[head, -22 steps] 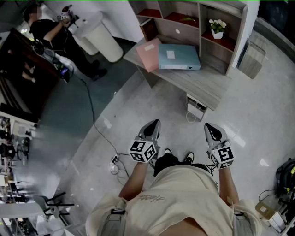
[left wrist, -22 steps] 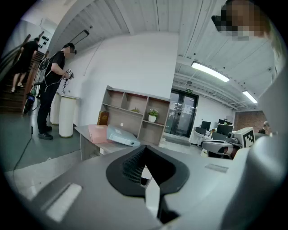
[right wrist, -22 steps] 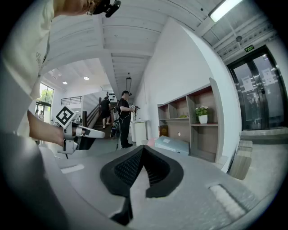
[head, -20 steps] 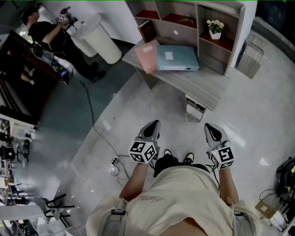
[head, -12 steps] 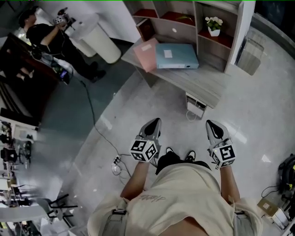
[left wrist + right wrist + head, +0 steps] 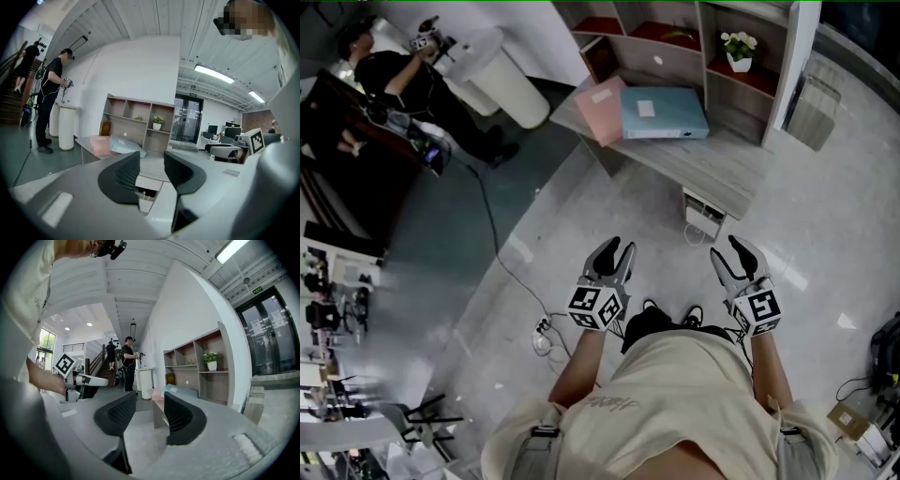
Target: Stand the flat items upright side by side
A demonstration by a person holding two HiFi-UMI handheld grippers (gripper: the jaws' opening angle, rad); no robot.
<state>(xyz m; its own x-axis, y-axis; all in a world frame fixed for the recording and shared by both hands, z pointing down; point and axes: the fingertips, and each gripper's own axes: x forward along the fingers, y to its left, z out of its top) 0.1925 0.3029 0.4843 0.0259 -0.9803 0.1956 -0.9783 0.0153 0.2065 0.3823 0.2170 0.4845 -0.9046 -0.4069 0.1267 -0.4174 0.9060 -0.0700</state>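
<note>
A pink folder [image 6: 602,110] and a light blue folder [image 6: 664,112] lie flat, side by side, on a grey desk [image 6: 712,169] ahead of me. Both grippers hang over the floor, well short of the desk. My left gripper [image 6: 612,255] is open with nothing between its jaws, and so is my right gripper [image 6: 733,251]. In the left gripper view, the left gripper [image 6: 151,171] points at the desk, with the pink folder [image 6: 101,144] and blue folder [image 6: 125,146] far off. The right gripper [image 6: 150,413] also faces the pink folder [image 6: 157,392].
A wooden shelf unit [image 6: 675,37] with a potted plant [image 6: 741,49] stands behind the desk. A white box [image 6: 703,217] sits under the desk's edge. A cable [image 6: 492,234] runs across the floor at left. A person [image 6: 403,66] stands by a white cylinder [image 6: 502,80].
Both grippers' jaws have parted; earlier they looked shut. The hands have moved slightly forward toward the desk.
</note>
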